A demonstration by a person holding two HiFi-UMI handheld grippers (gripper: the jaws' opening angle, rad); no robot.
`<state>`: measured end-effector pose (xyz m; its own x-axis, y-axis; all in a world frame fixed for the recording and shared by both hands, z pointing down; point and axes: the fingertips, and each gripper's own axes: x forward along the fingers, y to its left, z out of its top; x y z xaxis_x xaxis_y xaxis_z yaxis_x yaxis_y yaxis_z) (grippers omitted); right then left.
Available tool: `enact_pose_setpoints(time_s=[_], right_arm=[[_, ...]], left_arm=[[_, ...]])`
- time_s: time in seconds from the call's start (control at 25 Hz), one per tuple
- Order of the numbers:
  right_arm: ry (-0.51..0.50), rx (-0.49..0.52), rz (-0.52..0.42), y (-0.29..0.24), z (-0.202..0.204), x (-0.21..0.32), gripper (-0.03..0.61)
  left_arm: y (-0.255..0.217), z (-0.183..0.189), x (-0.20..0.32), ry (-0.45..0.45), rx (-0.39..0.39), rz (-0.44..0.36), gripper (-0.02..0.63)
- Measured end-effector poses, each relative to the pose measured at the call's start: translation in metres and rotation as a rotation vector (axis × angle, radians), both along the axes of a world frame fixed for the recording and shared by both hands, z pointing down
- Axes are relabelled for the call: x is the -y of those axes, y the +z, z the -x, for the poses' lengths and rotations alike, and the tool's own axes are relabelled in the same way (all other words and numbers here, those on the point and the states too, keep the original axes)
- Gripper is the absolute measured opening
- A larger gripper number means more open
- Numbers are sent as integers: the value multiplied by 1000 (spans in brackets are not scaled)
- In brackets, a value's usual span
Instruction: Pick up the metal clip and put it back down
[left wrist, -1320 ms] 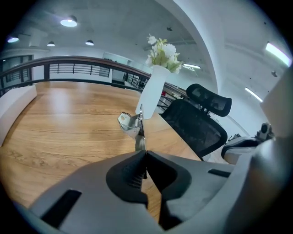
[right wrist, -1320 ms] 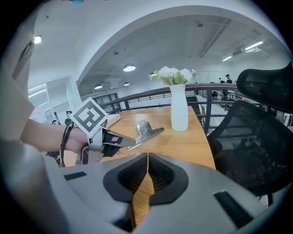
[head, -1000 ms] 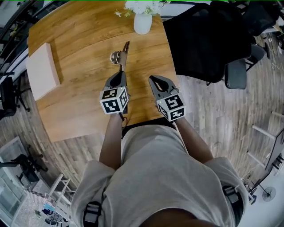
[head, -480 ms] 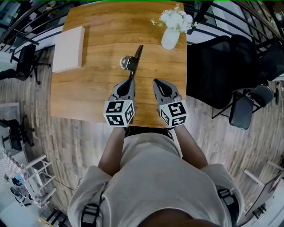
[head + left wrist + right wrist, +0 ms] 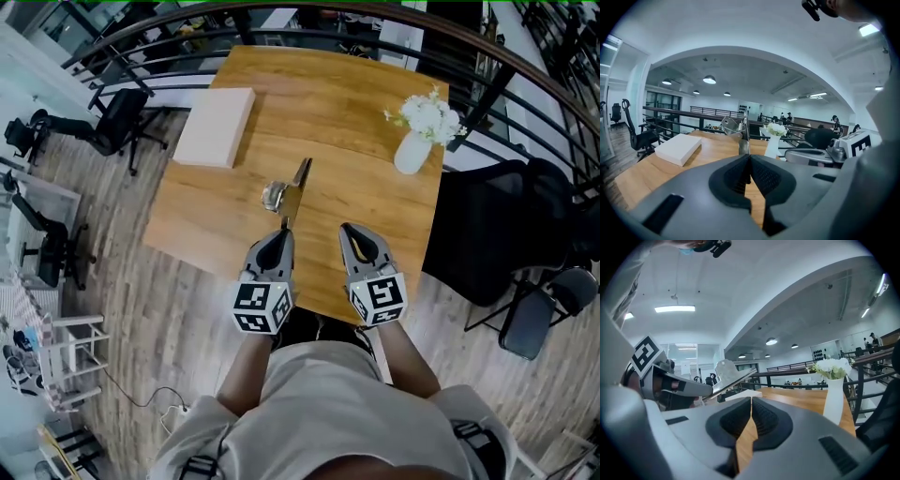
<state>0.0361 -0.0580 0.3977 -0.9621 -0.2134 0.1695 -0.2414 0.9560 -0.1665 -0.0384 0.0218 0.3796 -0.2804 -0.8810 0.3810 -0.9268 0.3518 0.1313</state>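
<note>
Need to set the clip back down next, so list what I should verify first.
1. Left gripper shut on the metal clip: ok.
2. Right gripper shut, empty, apart from the clip: ok.
3. Bare table below the clip: ok.
4. White box and vase well away from the clip: ok.
5. Clip's height above the table: cannot tell.

right tool (image 5: 751, 401): jaws together, empty | metal clip (image 5: 730, 376): aloft at left tool (image 5: 680, 388) tip
</note>
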Motion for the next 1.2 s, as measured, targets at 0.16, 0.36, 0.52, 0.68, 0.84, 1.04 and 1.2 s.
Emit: enact_pose_setpoints(time_s=[0.16,0.36,0.52,0.68,0.84,1.04,1.2], right_arm=[[-36,-5,-23,-9,13,-11,28],[-69,6,-41,-20,40,-34,28],[-122,10,-39,-26,70,-71,28],[-193,7,-39,-28,108,-111,28],[-255,-4,-54,-43,144,-160,28],[-318,-6,-61,-42,183,-235,28],[-354,-3,-58,-34,216,-283,28]], left_arm=[[-10,6,-15,-25,-8,-32,25],[-19,24,-36,-40,1,-72,25],[-26,48,-70,-86,2,-99,25],[-31,82,-108,-152,7,-121,25],[-51,109,-154,-196,13,-155,25],[-59,139,-235,-251,33,-183,25],[-50,166,-289,-293,34,-182,25]])
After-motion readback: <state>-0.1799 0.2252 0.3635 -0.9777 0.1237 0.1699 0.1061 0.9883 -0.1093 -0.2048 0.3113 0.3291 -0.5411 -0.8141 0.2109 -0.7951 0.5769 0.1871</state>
